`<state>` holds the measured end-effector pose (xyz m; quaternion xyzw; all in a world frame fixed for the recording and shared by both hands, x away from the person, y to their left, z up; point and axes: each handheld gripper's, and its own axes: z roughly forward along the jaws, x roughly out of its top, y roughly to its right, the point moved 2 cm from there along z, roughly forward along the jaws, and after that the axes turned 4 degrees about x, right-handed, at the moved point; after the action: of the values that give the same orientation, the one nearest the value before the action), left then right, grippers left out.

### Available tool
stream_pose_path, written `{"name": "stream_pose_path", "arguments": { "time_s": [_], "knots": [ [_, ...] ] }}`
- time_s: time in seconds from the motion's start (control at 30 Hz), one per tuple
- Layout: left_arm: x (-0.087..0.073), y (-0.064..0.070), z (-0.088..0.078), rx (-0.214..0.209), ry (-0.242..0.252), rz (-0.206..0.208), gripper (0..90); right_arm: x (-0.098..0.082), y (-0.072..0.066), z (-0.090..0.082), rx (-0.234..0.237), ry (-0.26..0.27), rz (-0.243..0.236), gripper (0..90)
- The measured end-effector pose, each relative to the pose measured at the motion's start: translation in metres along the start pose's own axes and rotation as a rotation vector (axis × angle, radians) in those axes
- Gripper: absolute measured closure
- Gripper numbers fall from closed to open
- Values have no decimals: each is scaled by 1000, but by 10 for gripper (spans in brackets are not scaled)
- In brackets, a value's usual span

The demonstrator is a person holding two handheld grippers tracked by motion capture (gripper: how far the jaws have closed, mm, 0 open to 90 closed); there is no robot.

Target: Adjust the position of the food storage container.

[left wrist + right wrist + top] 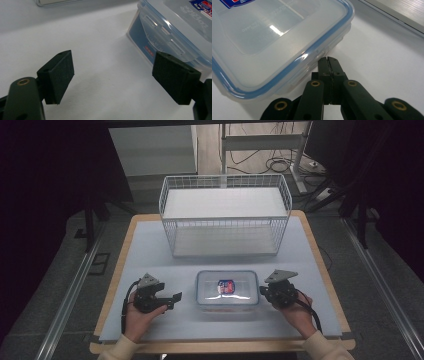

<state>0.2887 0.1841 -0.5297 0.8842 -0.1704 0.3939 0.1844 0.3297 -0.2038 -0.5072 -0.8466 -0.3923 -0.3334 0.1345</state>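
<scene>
On the pale blue-white mat (150,255) covering the light wooden table (117,270), near the front edge: a clear rectangular plastic food container (227,289) with a blue-sealed snap lid and a red-and-blue label, lying flat and closed. Directly behind it, just apart, a white wire basket (225,215) standing upright on the mat.

To the container's left, well short of touching: left gripper (172,301), held in a hand, jaws spread wide with nothing between them. Seen in the left gripper view as two black pads (61,75) standing far apart over bare mat, the container's short side with its lid latch (165,37) just beyond the right-hand pad.

Hard against the container's right end: right gripper (263,292), jaws pressed together on nothing. In the right gripper view, closed tips (329,65) right at the corner of the lid (287,37), beneath the blue seal, by the side clip; actual contact impossible to tell.
</scene>
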Motion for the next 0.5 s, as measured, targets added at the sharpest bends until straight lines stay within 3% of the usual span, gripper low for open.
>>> {"name": "stream_pose_path", "arguments": {
  "time_s": [0.33, 0.5],
  "knots": [
    [-1, 0, 1, 3, -5, 3, 175, 4, -1, 8, 18, 26, 0, 900],
    [-1, -2, -2, 4, 4, -4, 175, 2, 6, -1, 20, 57, 27, 900]
  ]
}}
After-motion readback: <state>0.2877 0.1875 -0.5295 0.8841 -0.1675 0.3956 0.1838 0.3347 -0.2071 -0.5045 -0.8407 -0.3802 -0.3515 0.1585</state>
